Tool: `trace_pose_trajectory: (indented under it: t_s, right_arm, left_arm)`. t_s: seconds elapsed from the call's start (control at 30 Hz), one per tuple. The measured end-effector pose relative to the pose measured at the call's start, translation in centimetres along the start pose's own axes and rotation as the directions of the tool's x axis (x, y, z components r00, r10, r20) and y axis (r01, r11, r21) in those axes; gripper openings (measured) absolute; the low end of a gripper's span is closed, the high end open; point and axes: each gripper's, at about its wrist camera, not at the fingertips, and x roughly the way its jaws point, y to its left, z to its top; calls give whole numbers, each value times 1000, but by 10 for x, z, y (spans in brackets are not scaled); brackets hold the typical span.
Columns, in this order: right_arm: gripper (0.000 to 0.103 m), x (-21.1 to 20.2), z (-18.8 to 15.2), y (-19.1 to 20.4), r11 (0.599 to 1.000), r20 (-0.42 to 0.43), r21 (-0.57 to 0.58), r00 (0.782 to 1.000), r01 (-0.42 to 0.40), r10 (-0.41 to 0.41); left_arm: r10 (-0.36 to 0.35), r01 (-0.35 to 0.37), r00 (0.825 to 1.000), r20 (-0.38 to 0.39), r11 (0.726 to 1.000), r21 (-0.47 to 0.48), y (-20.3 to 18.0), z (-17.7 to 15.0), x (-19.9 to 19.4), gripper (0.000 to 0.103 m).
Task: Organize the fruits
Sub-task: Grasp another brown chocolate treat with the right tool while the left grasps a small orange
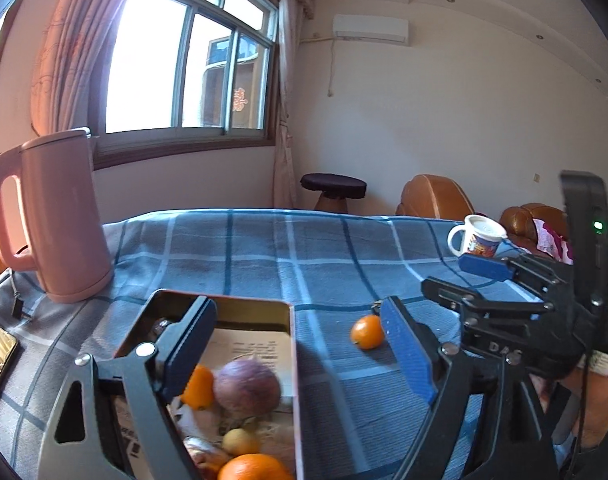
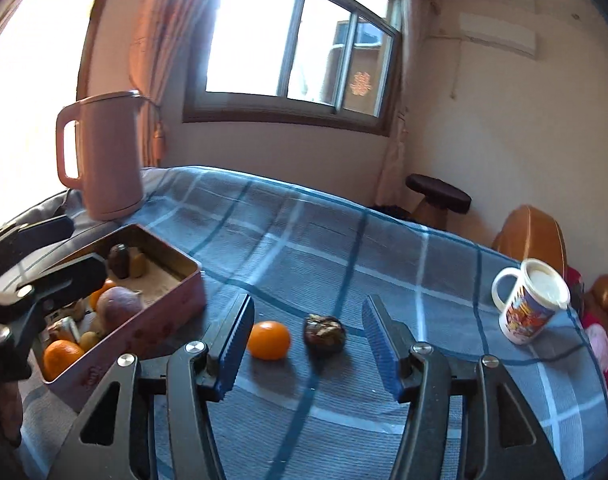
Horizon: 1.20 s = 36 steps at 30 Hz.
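A pink tin box (image 2: 152,320) sits on the blue plaid cloth, holding oranges, a reddish apple (image 1: 248,386) and small fruits. A loose orange (image 2: 268,340) and a dark mangosteen (image 2: 324,334) lie on the cloth right of the box. My right gripper (image 2: 305,344) is open and empty, its blue pads astride both loose fruits, just short of them. My left gripper (image 1: 296,348) is open and empty, its left finger (image 1: 184,352) over the box, its right finger (image 1: 407,348) beside the loose orange (image 1: 367,332). The right gripper also shows in the left wrist view (image 1: 471,280).
A pink kettle (image 1: 60,216) stands at the cloth's far left behind the box. A white printed mug (image 2: 531,306) stands at the right edge. A dark stool (image 1: 333,188) and brown leather seats (image 1: 435,196) lie beyond the table.
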Motion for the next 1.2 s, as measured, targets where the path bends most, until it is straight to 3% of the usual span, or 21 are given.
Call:
trace_pose_trajectory:
  t_s: [0.13, 0.23, 0.33, 0.53, 0.67, 0.8, 0.83, 0.9, 0.93, 1.07, 1.2]
  right_arm:
    - [59, 23, -3, -27, 995, -70, 86, 997, 40, -34]
    - [59, 46, -3, -34, 990, -107, 143, 994, 15, 1]
    - [59, 64, -4, -36, 986, -137, 162, 991, 21, 1]
    - [59, 96, -9, -37, 979, -215, 201, 975, -16, 60]
    - [59, 112, -14, -34, 977, -264, 212, 960, -35, 91]
    - [58, 121, -18, -32, 964, -288, 245, 942, -104, 175]
    - [56, 121, -18, -33, 963, -287, 249, 942, -104, 176]
    - [41, 119, -20, -36, 955, -279, 266, 938, -130, 205]
    - [41, 119, -20, -37, 954, -278, 268, 937, -136, 212]
    - [40, 110, -23, -44, 949, -253, 283, 944, -137, 212]
    - [40, 87, -29, -55, 957, -215, 275, 964, -91, 154]
  left_arm:
    - [-2, 3, 1000, -6, 999, 46, -27, 6, 20, 90]
    - [69, -67, 997, -24, 994, 92, -35, 6, 40, 90]
    - [112, -106, 992, -53, 990, 97, -29, 5, 52, 90]
    - [170, -168, 985, -28, 984, 50, -12, 8, 50, 96]
    - [148, -146, 988, -45, 989, 37, -10, 8, 52, 97]
    - [128, -125, 990, -64, 991, 48, -16, 5, 57, 98]
    - [121, -119, 990, -69, 992, 44, -17, 5, 58, 98]
    - [107, -105, 991, -80, 994, 40, -19, 4, 60, 98]
    - [103, -100, 991, -85, 994, 40, -20, 4, 61, 98]
    - [85, -81, 991, -102, 996, 40, -25, 5, 66, 98]
    - [65, -56, 989, -130, 996, 70, -36, 6, 76, 98]
